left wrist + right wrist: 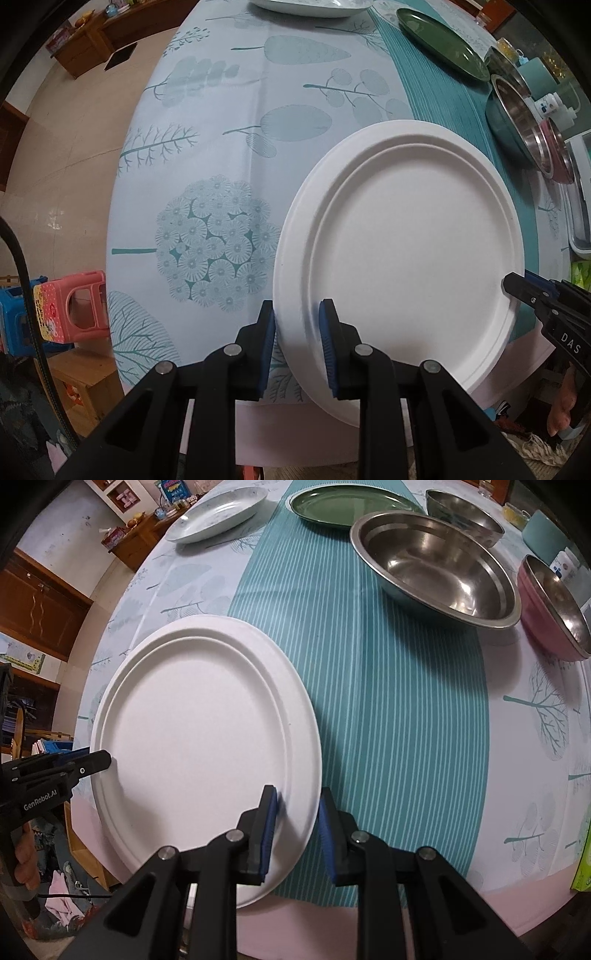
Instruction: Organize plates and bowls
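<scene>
My left gripper [297, 345] and right gripper [297, 834] each have their jaws clamped on opposite rims of the round white paper plate [406, 251], which overhangs the bench's [406, 720] near edge. I read "DAS" and "GenRobot.AI" on the gripper bodies. Beyond sit steel bowls [439, 568] and a green plate [347, 504].
</scene>
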Demonstrator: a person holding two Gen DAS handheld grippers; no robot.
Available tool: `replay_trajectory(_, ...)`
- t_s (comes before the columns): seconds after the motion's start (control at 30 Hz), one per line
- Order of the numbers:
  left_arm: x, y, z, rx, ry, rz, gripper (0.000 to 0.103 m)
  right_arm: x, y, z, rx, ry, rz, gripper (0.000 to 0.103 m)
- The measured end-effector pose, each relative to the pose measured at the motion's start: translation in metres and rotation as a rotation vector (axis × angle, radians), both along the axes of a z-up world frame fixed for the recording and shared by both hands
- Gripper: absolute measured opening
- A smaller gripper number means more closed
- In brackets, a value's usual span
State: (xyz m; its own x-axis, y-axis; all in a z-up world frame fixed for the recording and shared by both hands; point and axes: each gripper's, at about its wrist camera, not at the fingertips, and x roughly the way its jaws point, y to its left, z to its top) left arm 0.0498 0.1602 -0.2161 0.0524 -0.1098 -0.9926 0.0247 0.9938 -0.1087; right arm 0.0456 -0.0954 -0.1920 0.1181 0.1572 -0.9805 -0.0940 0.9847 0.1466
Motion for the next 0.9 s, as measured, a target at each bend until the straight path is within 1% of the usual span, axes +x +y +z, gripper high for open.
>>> replay_trajectory(0.1, 0.001, -0.001, -0.002, -0.001, 0.001, -0.005, 0.022, 0.001, -0.001, -0.003, -0.005, 0.007, -0.009, 0.022)
replay_trajectory(0.27, 0.001, -0.004, -0.005, 0.026, -0.003, -0.028, 0.022, 0.005, 0.000, -0.013, 0.003, 0.035, -0.035, 0.022)
replay_trajectory(0.43, 0.004, -0.004, -0.009, 0.021, 0.008, -0.024, 0.023, 0.004, 0.005, -0.016, 0.000, 0.036, -0.028, 0.023)
replay_trajectory(0.6, 0.004, 0.000, -0.008, 0.036, 0.001, -0.028, 0.023, 0.004, 0.007, -0.017, -0.004, 0.033, -0.019, 0.024)
replay_trajectory(0.7, 0.004, 0.001, -0.008, 0.032, 0.005, -0.028, 0.023, 0.004, 0.009, -0.018, -0.011, 0.034, -0.013, 0.026)
replay_trajectory(0.77, 0.004, 0.000, -0.009, 0.037, 0.007, -0.031, 0.026, 0.003, 0.011, -0.018, -0.024, 0.032, -0.005, 0.027)
replay_trajectory(0.83, 0.003, -0.002, -0.009, 0.035, 0.009, -0.033, 0.031, 0.003, 0.013, -0.018, -0.035, 0.033, -0.001, 0.027)
replay_trajectory(0.9, 0.002, -0.005, -0.009, 0.029, 0.007, -0.033, 0.039, 0.003, 0.015, -0.018, -0.041, 0.034, 0.004, 0.028)
